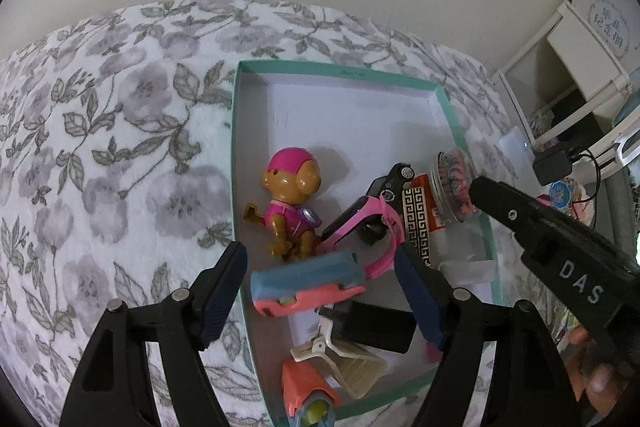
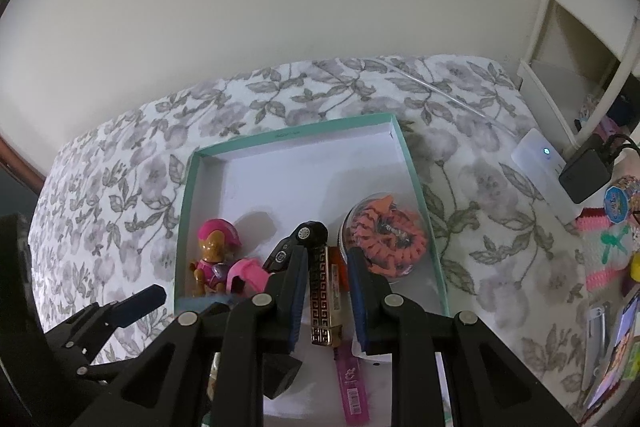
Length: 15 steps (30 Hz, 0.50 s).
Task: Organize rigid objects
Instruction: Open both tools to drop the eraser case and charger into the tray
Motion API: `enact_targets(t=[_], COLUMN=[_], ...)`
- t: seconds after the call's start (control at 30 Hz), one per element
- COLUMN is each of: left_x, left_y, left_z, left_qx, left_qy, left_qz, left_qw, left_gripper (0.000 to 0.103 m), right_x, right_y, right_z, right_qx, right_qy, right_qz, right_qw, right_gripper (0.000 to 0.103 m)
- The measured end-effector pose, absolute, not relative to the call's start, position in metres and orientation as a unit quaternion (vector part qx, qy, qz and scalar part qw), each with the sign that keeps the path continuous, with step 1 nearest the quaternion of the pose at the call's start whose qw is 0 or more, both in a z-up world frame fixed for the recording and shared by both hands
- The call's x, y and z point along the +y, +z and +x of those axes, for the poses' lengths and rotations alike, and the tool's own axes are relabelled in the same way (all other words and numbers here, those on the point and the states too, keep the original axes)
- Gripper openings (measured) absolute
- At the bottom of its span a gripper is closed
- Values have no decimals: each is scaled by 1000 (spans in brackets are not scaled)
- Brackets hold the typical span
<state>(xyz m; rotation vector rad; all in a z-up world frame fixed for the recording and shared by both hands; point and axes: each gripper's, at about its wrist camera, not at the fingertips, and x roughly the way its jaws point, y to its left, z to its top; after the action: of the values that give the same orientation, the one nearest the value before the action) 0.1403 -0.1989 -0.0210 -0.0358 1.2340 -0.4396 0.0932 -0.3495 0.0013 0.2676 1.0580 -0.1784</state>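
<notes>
Already we find most of the sorting done: the teal box (image 1: 448, 107) lies on the floral bedspread (image 1: 120, 147) and holds a crowd of small rigid items. From the left wrist view we count the toy pup figure (image 1: 290, 203) near the box's 9 o'clock wall, the pink watch (image 1: 372, 223) just beside it, the black toy car (image 1: 390, 183), the patterned gold-and-black bar (image 1: 418, 223), the round clear tub of bands (image 1: 454, 183) at 3 o'clock, the blue-and-pink piece (image 1: 308, 285), a black block (image 1: 376, 329) and a clip (image 1: 332, 347) toward 6 o'clock.

The far half of the box — 12 o'clock — is bare white floor, so we judge there is room for more.

Left gripper (image 1: 320, 291): the jaws stand wide apart, straddling the blue-and-pink piece without pressing on it. We judge it either just set down or about to be taken; we cannot tell which.

Right gripper (image 2: 328, 291): the jaws stand close together over the patterned bar, with daylight on both sides of it — nothing is held.

What remains, as we judge it: several small items (image 2: 616, 203) lie off the box at 3 o'clock in the right wrist view. Whether they belong to the task we cannot tell.
</notes>
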Motion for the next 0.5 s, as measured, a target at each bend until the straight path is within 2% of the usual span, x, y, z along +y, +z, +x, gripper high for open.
enact_targets(t=[0.4, 0.5], left_x=[-154, -143], left_y=[-7, -12], left_z=[160, 163], left_qx=[550, 550], left_qy=[-116, -90], left_qz=[-45, -48], left_qw=[826, 829], left_gripper=[77, 84], right_x=[-345, -341], right_y=[-9, -11], right_z=[99, 101], right_qx=[513, 517], right_qy=[-90, -92], right_qz=[121, 113], right_qw=[845, 844], right_gripper=[22, 23])
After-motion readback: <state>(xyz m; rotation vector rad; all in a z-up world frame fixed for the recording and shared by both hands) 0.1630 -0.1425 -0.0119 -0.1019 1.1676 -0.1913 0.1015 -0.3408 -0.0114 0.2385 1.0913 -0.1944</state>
